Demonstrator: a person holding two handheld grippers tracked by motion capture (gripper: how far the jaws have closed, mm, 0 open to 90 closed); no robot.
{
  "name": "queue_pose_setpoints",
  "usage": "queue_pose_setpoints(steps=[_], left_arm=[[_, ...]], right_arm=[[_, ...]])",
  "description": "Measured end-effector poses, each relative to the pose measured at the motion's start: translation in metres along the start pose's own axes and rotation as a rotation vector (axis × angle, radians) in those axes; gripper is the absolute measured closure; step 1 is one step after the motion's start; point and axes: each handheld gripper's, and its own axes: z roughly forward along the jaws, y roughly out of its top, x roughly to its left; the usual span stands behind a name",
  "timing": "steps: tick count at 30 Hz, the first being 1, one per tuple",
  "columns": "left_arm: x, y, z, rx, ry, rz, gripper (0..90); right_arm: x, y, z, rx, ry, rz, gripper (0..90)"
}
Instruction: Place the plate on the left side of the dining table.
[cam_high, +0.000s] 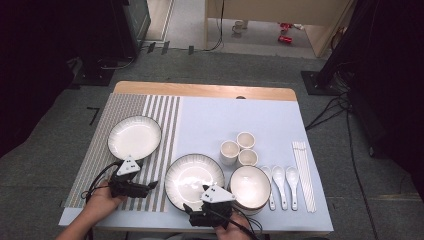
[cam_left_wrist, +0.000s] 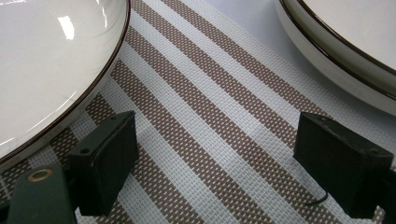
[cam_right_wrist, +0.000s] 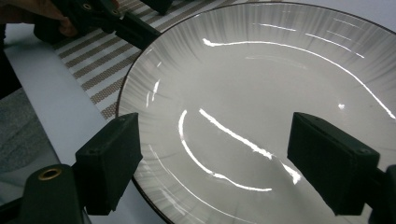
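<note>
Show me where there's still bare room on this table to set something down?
The pale blue cloth beyond the three small cream cups lies bare, as does the striped placemat's left part. The right side is crowded: white ceramic bowl, three white spoons, chopsticks.

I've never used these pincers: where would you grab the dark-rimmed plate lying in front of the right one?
Probably by its near rim. The plate lies flat and is wider than the open right gripper, so one jaw goes over the raised lip and one under, coming in low from the person's side.
</note>
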Motion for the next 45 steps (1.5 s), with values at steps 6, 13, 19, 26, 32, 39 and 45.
queue_pose_setpoints(steps=[6,13,19,26,32,39,45], left_arm=[[0.001,-0.002,-0.001,-0.026,-0.006,-0.027,13.8],[0.001,-0.003,-0.001,-0.026,-0.005,-0.025,13.8],[0.001,-0.003,-0.001,-0.026,-0.003,-0.025,13.8],[0.0,-0.003,0.0,-0.025,-0.001,-0.022,13.8],[0.0,-0.003,0.0,-0.023,0.004,-0.019,13.8],[-0.001,-0.003,0.0,-0.022,0.007,-0.019,13.8],[-0.001,-0.003,0.0,-0.023,0.009,-0.019,13.8]], right_arm=[[0.003,0.006,-0.003,0.01,0.019,-0.026,16.6],[0.009,0.012,-0.006,0.013,0.04,-0.036,16.5],[0.013,0.02,-0.01,0.007,0.046,-0.051,16.5],[0.012,0.031,-0.018,0.018,0.06,-0.048,16.6],[0.013,0.041,-0.025,0.029,0.074,-0.048,16.6],[0.011,0.057,-0.035,0.03,0.097,-0.047,16.6],[0.006,0.071,-0.043,0.023,0.114,-0.042,16.6]])
